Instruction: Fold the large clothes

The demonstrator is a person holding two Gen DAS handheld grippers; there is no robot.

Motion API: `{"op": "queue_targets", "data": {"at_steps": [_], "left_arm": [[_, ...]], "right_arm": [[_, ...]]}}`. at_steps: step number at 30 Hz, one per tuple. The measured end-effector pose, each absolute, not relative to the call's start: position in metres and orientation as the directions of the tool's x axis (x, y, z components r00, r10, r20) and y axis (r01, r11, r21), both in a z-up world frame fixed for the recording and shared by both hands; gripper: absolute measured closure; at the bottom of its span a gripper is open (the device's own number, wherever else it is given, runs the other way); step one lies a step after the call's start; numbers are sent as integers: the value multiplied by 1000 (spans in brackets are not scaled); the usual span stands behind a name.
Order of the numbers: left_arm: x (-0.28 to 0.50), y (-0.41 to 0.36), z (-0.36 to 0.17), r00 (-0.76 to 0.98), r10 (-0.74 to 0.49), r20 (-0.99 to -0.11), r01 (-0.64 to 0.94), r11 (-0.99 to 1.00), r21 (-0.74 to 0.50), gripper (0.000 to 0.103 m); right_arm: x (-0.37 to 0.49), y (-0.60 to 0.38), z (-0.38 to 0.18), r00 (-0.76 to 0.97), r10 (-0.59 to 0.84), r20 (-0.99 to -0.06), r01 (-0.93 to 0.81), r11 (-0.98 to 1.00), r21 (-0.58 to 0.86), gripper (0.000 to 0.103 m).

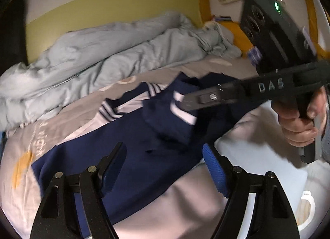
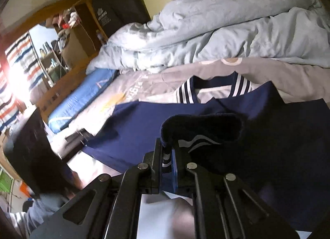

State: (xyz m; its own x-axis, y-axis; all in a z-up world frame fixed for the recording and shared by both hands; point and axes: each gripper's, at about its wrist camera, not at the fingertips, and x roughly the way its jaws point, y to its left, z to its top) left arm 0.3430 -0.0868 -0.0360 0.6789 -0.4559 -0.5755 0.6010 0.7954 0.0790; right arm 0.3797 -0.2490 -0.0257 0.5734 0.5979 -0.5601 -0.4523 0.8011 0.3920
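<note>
— While my left claw (image 1: 163, 166) hangs over the bed, where does the garment lie?

— My navy jacket (image 1: 144, 156) is spread on the grey printed bedsheet (image 1: 68, 113), its white-striped collar (image 2: 214, 89) toward the crumpled pale blue duvet (image 1: 92, 53) that is heaped along the yellow-green wall (image 1: 103, 10). One part of it is lifted off the rest.

— Lifted by what?

— By my right claw (image 2: 167, 156). Its jaws are pinched tight on a ribbed, striped edge of the jacket, and a fold of dark cloth with a white logo (image 2: 198, 143) humps up just beyond the pads. From the left wrist view that same claw (image 1: 185, 103) reaches in from the right, with my right hand (image 1: 299, 123) wrapped round its grip.

— And the left one, has it got anything?

— No. Its jaws stand wide apart, blue pads (image 1: 214, 169) facing each other, with nothing pressed between them. The jacket's navy body lies below the gap, and I cannot tell whether the tips touch it. The frame is blurred there.

— Anything else near the jacket?

— White sheet (image 1: 257, 152) shows at the near edge of the bed, beside the jacket's hem. Beyond the foot of the bed, in the right wrist view, a blue mattress edge (image 2: 82, 98) and a wooden shelf (image 2: 68, 39) with clutter stand well apart from the jacket.
</note>
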Motion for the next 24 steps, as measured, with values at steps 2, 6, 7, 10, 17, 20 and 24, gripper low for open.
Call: {"op": "queue_targets", "data": {"at_steps": [2,6,7,10,17,20,24], "left_arm": [[351,-99,-37,652,-479,-588,607,794,27,36],[363,-108,-47,657,-434,-616,561,828,16,78],[364,-106,-46,661,-436,-611,556,831,9,83],[366,-94,-40,719,-394,-572,482,876,4,89],[401,-24,-38,770,-171,-614,159,984,-75,89],[415,7,-52,713,-144,-686,69,988,-135,89],[421,27,-62,665,-160,-730,13,979,-203,87]], "right_arm": [[378,-245,-23,564,612,-554,-466,790,399,96],[368,-234,-16,553,632,-543,-513,772,376,96],[366,-232,-14,556,629,-544,-518,774,365,96],[363,-232,-12,587,607,-537,-511,791,336,89],[366,-255,-5,728,383,-568,-316,923,218,79],[390,-280,-28,697,170,-696,-85,984,155,79],[407,-316,-54,657,-38,-753,87,996,26,81]]}}
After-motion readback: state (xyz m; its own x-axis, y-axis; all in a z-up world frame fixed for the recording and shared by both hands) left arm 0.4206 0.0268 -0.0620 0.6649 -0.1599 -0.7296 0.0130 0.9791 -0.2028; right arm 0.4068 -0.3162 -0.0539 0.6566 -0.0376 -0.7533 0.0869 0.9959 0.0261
